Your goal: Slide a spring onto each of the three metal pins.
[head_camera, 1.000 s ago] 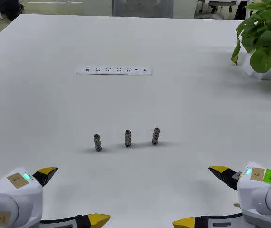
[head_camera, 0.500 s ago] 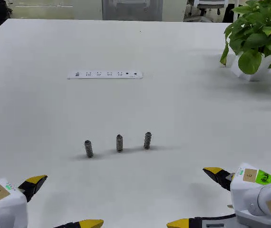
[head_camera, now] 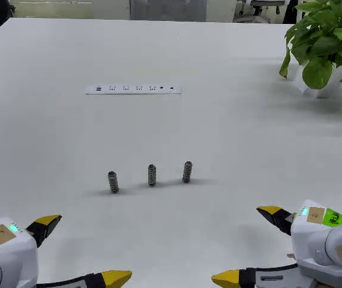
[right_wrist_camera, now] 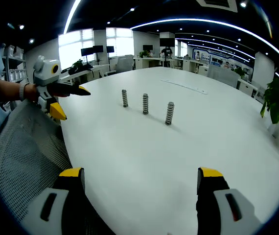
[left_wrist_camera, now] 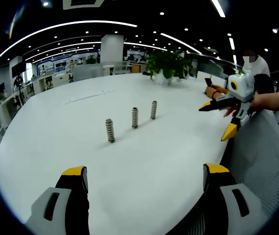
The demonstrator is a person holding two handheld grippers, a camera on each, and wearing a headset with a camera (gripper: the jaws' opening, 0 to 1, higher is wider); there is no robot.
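Three upright pins stand in a row on the white table, each with a spring coiled around it: the left spring (head_camera: 113, 182) (left_wrist_camera: 110, 130) (right_wrist_camera: 125, 98), the middle spring (head_camera: 152, 174) (left_wrist_camera: 134, 117) (right_wrist_camera: 145, 104) and the right spring (head_camera: 187, 171) (left_wrist_camera: 153, 109) (right_wrist_camera: 169, 113). My left gripper (head_camera: 80, 250) (left_wrist_camera: 144, 177) hovers at the near left edge, open and holding nothing. At the near right, my right gripper (head_camera: 249, 245) (right_wrist_camera: 139, 178) is open too, with nothing between its fingers. Both grippers sit well short of the springs.
A white power strip (head_camera: 134, 89) lies flat farther back on the table. A potted green plant (head_camera: 327, 42) stands at the far right corner. A grey mesh chair (right_wrist_camera: 27, 147) is at the table's near edge. Chairs and desks lie beyond the table (head_camera: 51, 138).
Both grippers stay low at the near edge, still open. The head view has shifted a little; the springs and pins have not moved.
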